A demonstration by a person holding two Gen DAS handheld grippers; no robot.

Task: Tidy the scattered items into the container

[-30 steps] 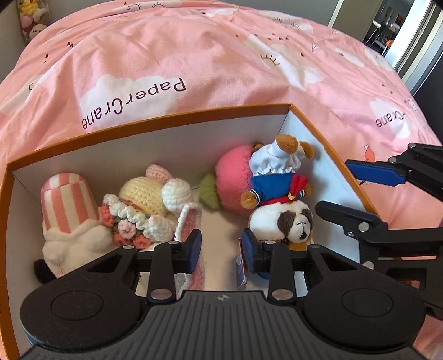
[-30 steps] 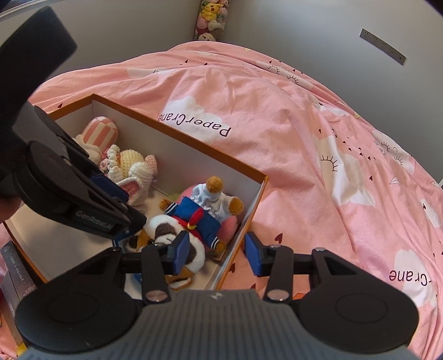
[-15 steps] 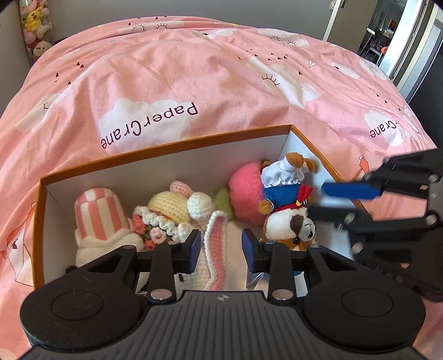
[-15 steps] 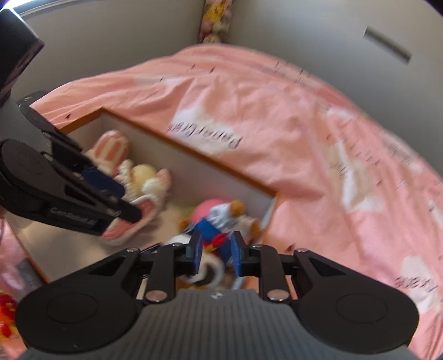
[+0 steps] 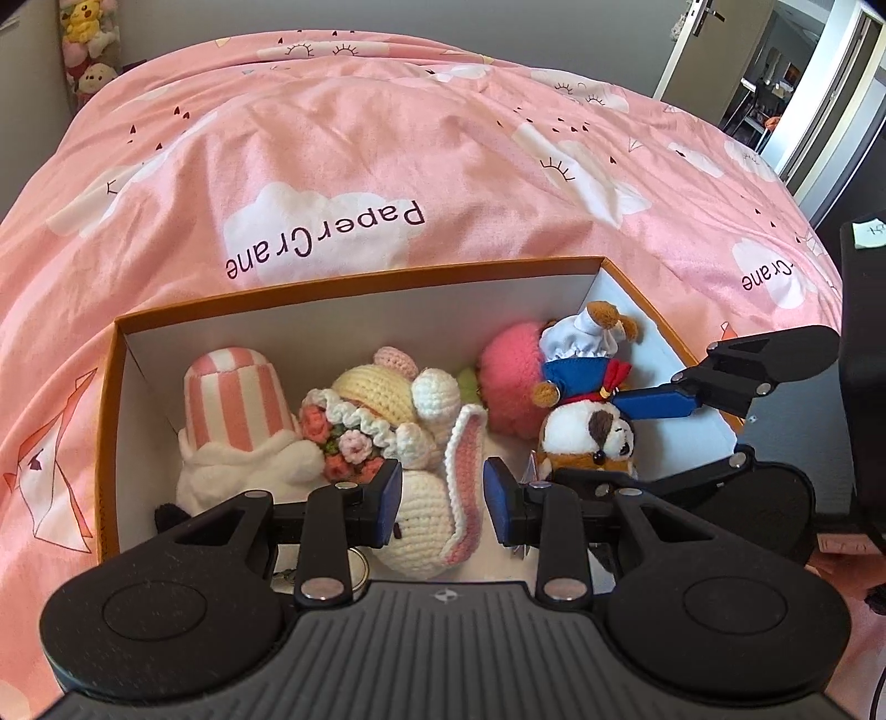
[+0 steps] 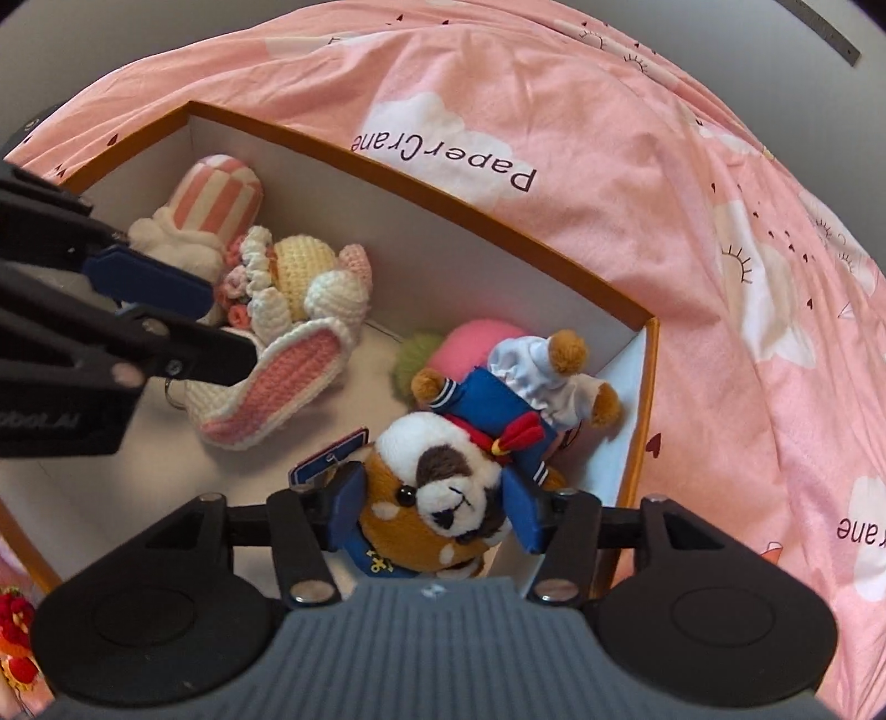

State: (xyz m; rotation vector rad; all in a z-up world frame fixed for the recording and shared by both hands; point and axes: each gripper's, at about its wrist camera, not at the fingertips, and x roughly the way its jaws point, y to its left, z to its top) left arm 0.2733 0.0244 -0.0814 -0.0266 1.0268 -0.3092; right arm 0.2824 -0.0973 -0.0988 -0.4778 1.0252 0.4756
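Note:
An orange-rimmed white box (image 5: 354, 288) (image 6: 421, 199) sits on the pink bed. Inside lie a pink-striped plush (image 5: 232, 399) (image 6: 216, 194), a crocheted bunny (image 5: 421, 498) (image 6: 288, 365), a pink round plush (image 5: 506, 365) (image 6: 476, 343) and a sailor dog plush (image 5: 587, 421) (image 6: 443, 476). My left gripper (image 5: 440, 501) is open above the bunny at the box's near side. My right gripper (image 6: 434, 512) is open with its jaws on either side of the dog's head; it also shows in the left wrist view (image 5: 653, 437).
The pink "PaperCrane" blanket (image 5: 443, 166) (image 6: 692, 221) surrounds the box. Plush toys (image 5: 88, 50) stand by the wall at the far left. A doorway (image 5: 775, 72) opens at the far right. A red item (image 6: 14, 626) lies outside the box's near left edge.
My right gripper has moved into the box and opened around the dog's head. My left gripper has pulled back and up, staying open.

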